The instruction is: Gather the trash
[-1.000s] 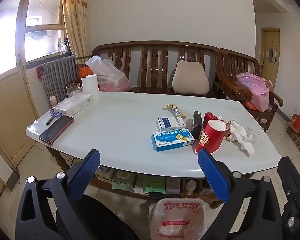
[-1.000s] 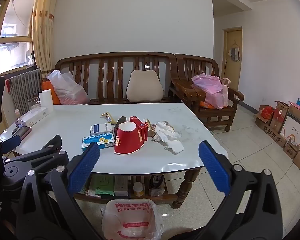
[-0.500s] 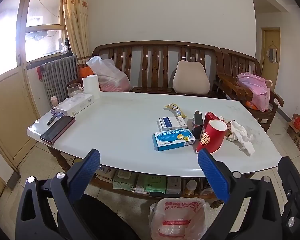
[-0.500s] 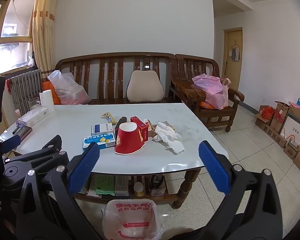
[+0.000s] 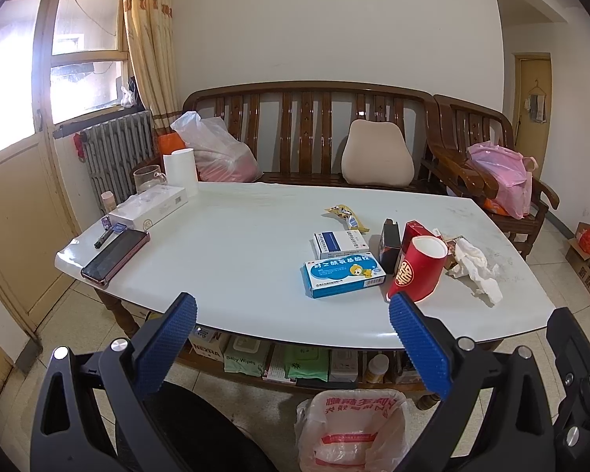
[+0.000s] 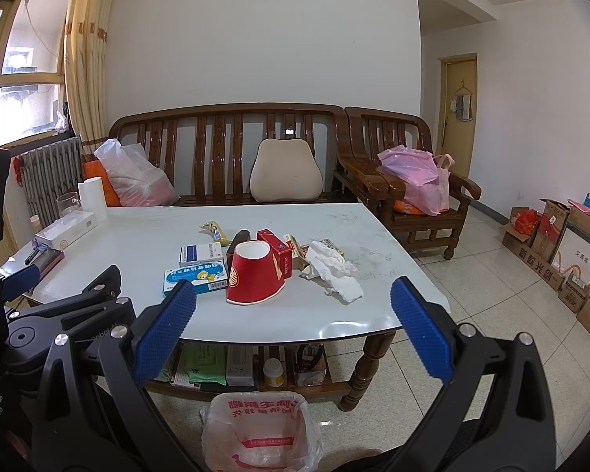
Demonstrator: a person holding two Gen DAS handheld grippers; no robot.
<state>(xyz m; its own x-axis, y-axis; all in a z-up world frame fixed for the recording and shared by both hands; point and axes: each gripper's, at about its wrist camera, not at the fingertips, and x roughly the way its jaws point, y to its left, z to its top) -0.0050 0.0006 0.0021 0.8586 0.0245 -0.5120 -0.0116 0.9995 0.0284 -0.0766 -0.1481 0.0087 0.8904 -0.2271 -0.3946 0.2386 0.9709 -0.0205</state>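
Left wrist view: your left gripper (image 5: 291, 316) hangs short of the worktop (image 5: 232, 259) near edge, jaws spread wide, nothing between them, touching nothing. Trash sits in a cluster on the right part of the worktop: red paper cup (image 5: 417, 271) leaning on its side, crumpled tissue (image 5: 474, 265) just right of it, snack wrapper (image 5: 346, 216) further back. Blue medicine box (image 5: 344, 277) and white box (image 5: 340, 244) lie just left of the cup; probably not trash, so steer round them. Bin bag (image 5: 354, 428) is on the floor below the near edge. Phone (image 5: 116, 255) is at the far left, leave it.

Right wrist view: your right gripper (image 6: 293, 314) is also fully apart and empty, off the worktop (image 6: 334, 306), lined up roughly with the cup (image 6: 255, 273) and tissue (image 6: 334, 271). This one looks the better placed. Go for the tissue or cup first: come in low, close on the cup wall gently since paper crushes, pinch the tissue at its bulk so it doesn't trail. Then drop straight down into the bag (image 6: 259, 428), which stands open right below you.
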